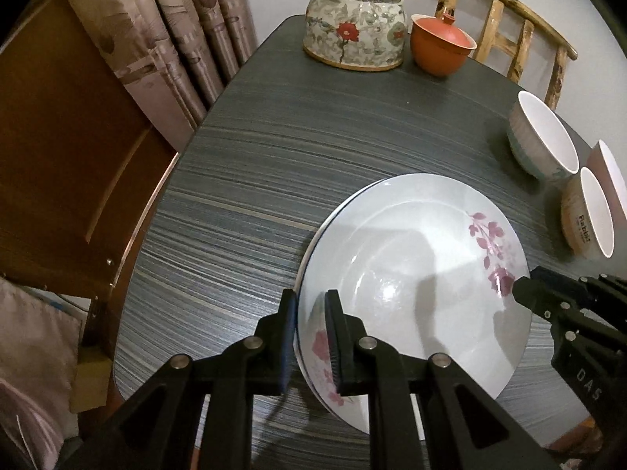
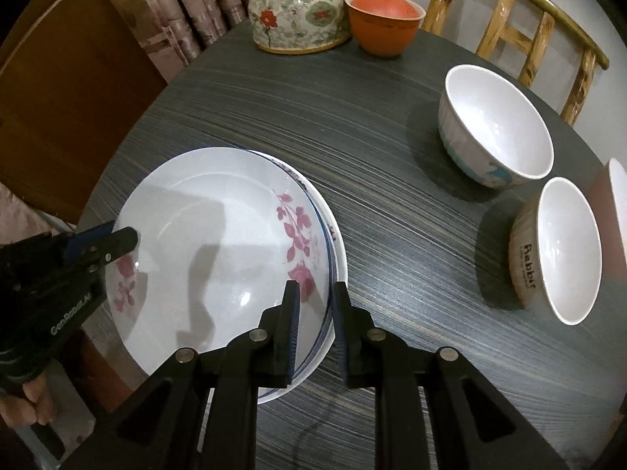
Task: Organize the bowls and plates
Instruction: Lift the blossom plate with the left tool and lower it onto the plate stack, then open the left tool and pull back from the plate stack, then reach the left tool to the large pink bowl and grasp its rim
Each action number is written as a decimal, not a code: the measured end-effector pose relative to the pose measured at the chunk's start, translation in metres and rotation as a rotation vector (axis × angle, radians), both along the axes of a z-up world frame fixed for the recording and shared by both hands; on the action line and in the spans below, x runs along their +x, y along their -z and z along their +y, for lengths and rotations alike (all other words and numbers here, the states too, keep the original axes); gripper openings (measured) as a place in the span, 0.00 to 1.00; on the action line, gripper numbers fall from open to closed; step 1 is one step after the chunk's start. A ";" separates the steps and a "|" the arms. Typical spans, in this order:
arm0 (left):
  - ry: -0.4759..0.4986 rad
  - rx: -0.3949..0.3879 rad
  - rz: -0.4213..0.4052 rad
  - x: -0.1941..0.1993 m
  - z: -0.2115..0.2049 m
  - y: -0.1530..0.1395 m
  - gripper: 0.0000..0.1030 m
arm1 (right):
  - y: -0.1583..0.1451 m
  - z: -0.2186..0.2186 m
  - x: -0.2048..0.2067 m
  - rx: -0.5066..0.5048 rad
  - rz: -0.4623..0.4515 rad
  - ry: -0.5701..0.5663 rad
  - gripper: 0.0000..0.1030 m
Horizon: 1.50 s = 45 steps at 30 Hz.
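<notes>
- My left tongs (image 1: 311, 337) are clamped on the near-left rim of the flowered plate (image 1: 415, 274), one pad under the edge and one on the inner face.
- My right tongs (image 2: 315, 333) straddle the opposite rim of the same plate; the inner pad lies on the plate, while the outer one seems to stand a touch off the rims, so I read them as parted, though only slightly.
- The flowered plate sits between the two tongs, on top of a blue-rimmed plate (image 2: 333, 274) whose edge peeks out just beyond my right pads; the two are not quite centred.
- To do this step well, I judge I should let the plate settle flat and nested, then let go of one side at a time and lift straight up so no pad drags the rim sideways.
- Beyond my right tongs stand three bowls: a white bowl (image 2: 497, 125), a Rabbit bowl (image 2: 564, 250) nearer, and a brownish bowl (image 2: 617, 211) at the frame edge. They are near but apart from the plates, and I must not swing into them.
- Farthest out, on the dark striped table (image 1: 235, 196), a floral teapot (image 1: 356, 23) and a lidded orange cup (image 1: 441, 45) stand well clear, with a bamboo chair (image 2: 521, 27) behind.
</notes>
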<state>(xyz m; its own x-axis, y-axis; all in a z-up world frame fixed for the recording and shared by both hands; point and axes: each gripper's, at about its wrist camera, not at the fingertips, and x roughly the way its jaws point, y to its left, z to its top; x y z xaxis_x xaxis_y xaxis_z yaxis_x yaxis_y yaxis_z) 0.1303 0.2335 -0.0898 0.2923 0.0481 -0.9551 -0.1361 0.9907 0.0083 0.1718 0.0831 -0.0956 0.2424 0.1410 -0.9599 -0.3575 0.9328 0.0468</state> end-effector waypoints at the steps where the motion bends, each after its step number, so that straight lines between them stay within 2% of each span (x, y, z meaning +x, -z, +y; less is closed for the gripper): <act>1: 0.004 0.010 -0.009 0.000 -0.001 -0.002 0.14 | 0.000 0.000 0.000 0.004 0.001 0.002 0.18; 11: 0.040 0.110 -0.069 0.000 -0.017 -0.029 0.15 | -0.009 -0.010 -0.005 0.086 0.007 0.026 0.22; 15: 0.056 0.109 -0.104 -0.002 -0.032 -0.045 0.16 | -0.018 -0.016 -0.008 0.102 -0.008 0.032 0.22; 18: 0.071 0.090 -0.117 -0.002 -0.045 -0.054 0.25 | -0.024 -0.025 -0.009 0.126 -0.012 0.048 0.22; 22: 0.110 0.061 -0.136 -0.003 -0.071 -0.066 0.25 | -0.032 -0.042 -0.012 0.150 -0.018 0.065 0.22; 32: 0.220 0.013 -0.147 0.002 -0.151 -0.079 0.26 | -0.044 -0.108 -0.023 0.155 -0.031 0.139 0.22; 43: 0.269 -0.019 -0.120 0.024 -0.213 -0.085 0.29 | -0.057 -0.203 -0.013 0.113 -0.058 0.261 0.23; 45: 0.272 -0.019 -0.121 0.030 -0.222 -0.086 0.30 | -0.062 -0.222 -0.007 0.100 -0.067 0.287 0.27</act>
<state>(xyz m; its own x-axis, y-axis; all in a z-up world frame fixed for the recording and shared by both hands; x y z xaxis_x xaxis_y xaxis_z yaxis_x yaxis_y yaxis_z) 0.1607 0.0116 -0.0039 0.4036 -0.0649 -0.9126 0.1355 0.9907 -0.0105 0.1651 -0.1386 -0.0339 0.3477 0.1503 -0.9255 -0.0858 0.9880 0.1283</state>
